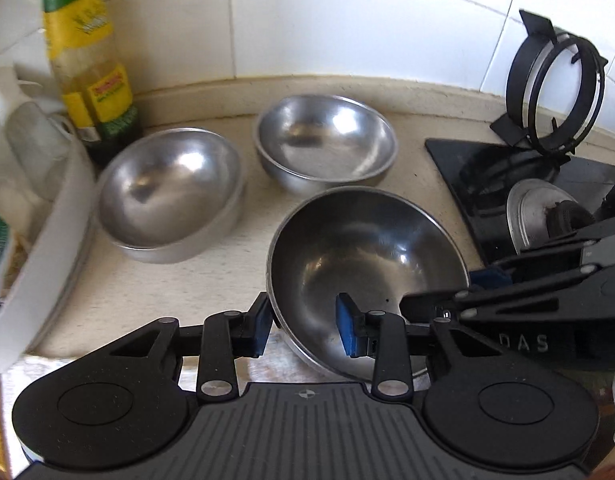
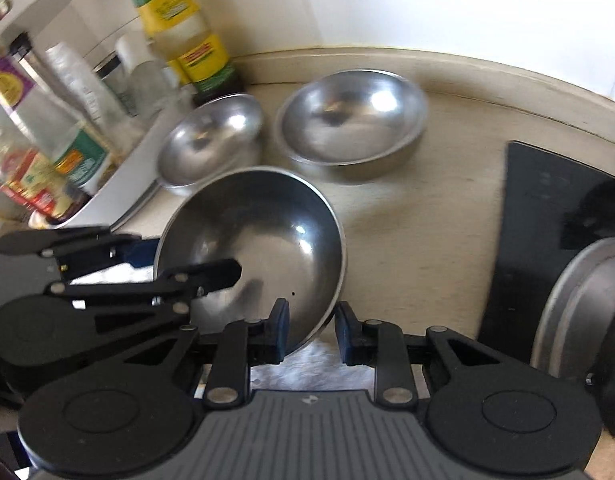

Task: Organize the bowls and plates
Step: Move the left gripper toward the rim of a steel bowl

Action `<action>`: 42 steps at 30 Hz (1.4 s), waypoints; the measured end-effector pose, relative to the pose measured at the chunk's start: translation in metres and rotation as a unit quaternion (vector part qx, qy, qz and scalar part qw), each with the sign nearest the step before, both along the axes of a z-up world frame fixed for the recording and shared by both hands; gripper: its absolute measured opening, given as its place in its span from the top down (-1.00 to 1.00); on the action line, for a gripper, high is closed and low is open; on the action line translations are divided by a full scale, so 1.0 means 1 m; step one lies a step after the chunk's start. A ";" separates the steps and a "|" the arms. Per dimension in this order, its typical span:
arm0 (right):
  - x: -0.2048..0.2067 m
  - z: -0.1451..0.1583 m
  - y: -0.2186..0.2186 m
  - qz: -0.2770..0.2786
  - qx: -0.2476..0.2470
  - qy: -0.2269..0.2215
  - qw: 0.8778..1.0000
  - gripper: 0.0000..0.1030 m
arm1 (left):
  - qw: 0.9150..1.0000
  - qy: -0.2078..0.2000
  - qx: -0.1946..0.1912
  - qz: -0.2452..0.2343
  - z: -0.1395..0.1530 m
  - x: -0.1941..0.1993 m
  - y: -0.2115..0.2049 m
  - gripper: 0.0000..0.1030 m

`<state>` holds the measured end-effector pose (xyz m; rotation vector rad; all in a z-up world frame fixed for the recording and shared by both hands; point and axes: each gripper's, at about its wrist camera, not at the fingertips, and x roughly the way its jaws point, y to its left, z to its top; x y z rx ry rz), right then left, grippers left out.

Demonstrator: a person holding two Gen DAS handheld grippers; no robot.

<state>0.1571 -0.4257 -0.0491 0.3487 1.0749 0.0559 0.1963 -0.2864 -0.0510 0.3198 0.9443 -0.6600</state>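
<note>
Three steel bowls sit on the beige counter [image 1: 211, 280] below a white tiled wall [image 1: 347, 20]; two rest flat toward the back — one at centre left [image 1: 169, 194], one at upper centre [image 1: 325, 142] of the left wrist view — and the third, the near bowl [image 1: 367, 264], is tipped up at lower centre with both grippers on its rim.

The left gripper [image 1: 305, 326] pinches the near bowl's lower left rim; one blue pad lies outside the wall, the other [image 1: 349, 330] inside against the steel. The right gripper [image 2: 312, 330] straddles the lower right rim in its own view, one finger inside the bowl [image 2: 251, 236], one outside; the inner pad looks pressed to the wall, though I cannot tell whether the outer one touches. Its black linkage [image 1: 547, 292] comes in from the right of the left wrist view.

A white cloth [image 2: 307, 368] shows under the near bowl's lower edge. At upper left a bottle [image 1: 87, 60] with a green and yellow label stands just behind the centre-left bowl; a white tray [image 2: 119, 184] of blurred jars fills the left side. A black stove [image 1: 507, 184] lies at the right, with a ring stand [image 1: 555, 92] propped upright against the tiles — and a grey lid [image 2: 575, 300] at the right edge of the right wrist view.
</note>
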 end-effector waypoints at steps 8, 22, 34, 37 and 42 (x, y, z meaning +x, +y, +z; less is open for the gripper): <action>0.014 0.001 0.011 0.002 -0.021 -0.005 1.000 0.30 | 1.000 -0.005 0.012 0.025 -0.001 0.010 0.016 0.10; 0.002 0.035 -0.003 -0.014 -0.049 -0.039 0.998 0.22 | 0.997 -0.058 0.013 0.040 0.023 0.009 0.026 -0.43; 0.011 0.034 0.003 -0.007 -0.058 -0.040 0.997 0.21 | 0.992 -0.100 0.022 0.069 0.030 0.007 0.024 -0.62; 0.013 0.035 0.003 -0.009 -0.061 -0.042 0.997 0.21 | 0.992 -0.102 0.023 0.070 0.030 0.008 0.025 -0.63; 0.020 0.034 0.001 -0.009 -0.064 -0.043 0.997 0.20 | 0.991 -0.103 0.024 0.075 0.030 0.011 0.025 -0.63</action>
